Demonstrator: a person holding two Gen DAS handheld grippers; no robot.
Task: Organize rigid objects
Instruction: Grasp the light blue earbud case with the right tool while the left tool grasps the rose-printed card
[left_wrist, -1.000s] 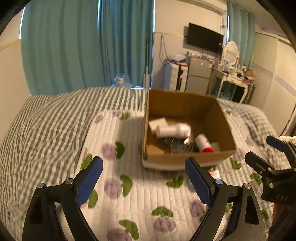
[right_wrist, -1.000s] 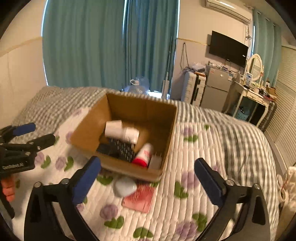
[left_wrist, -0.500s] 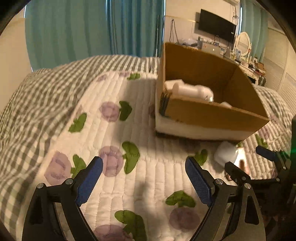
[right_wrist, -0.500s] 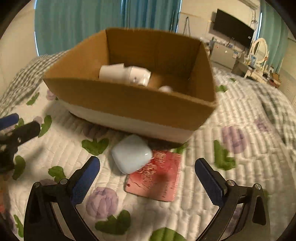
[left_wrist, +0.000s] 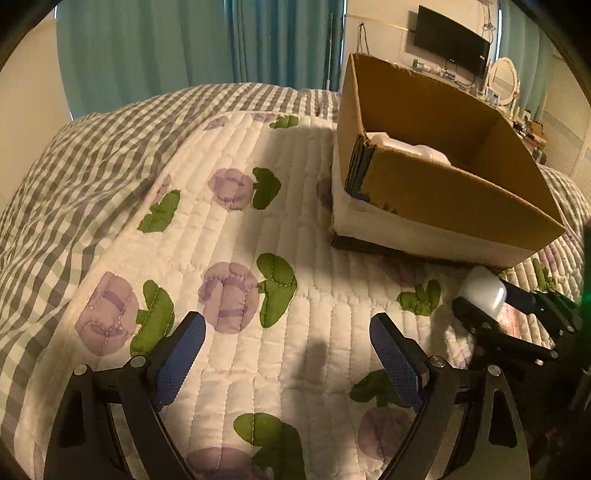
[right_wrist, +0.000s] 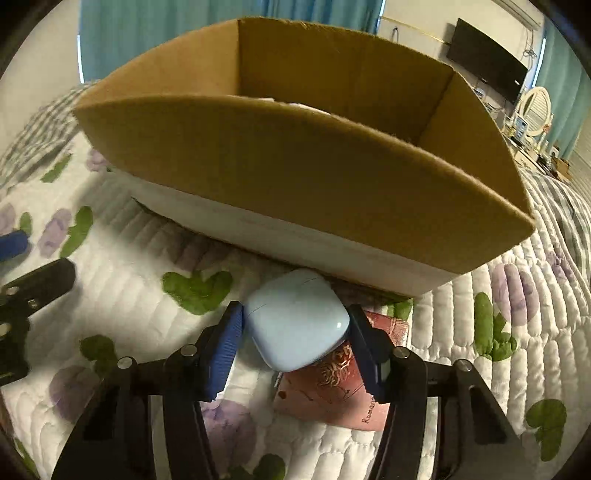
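the right gripper (right_wrist: 295, 328) has its blue-padded jaws closed in on a pale blue earbud case (right_wrist: 297, 319), one pad against each side of it. the case sits on the quilted bedspread (right_wrist: 122, 258) just in front of the cardboard box (right_wrist: 295, 173), close to the box's white lower wall, and it overlaps the near edge of a red patterned card (right_wrist: 332, 387) that lies flat on the quilt beneath it. from the left wrist view the same earbud case (left_wrist: 482, 291) shows white-blue between the right gripper's black fingers (left_wrist: 476, 317), at the box's near right corner.

the left gripper (left_wrist: 288, 358) hangs over the bedspread (left_wrist: 240, 229) with its jaws wide apart and nothing between them; below it are only the quilt's purple flowers and green leaves. it is well apart from the case, off to the left of the cardboard box (left_wrist: 443, 195).

inside the box a white object (left_wrist: 402, 146) lies against the left wall; its kind cannot be told from here. a grey checked blanket (left_wrist: 81, 155) covers the bed beyond the quilt, and teal curtains (left_wrist: 184, 48) hang behind.
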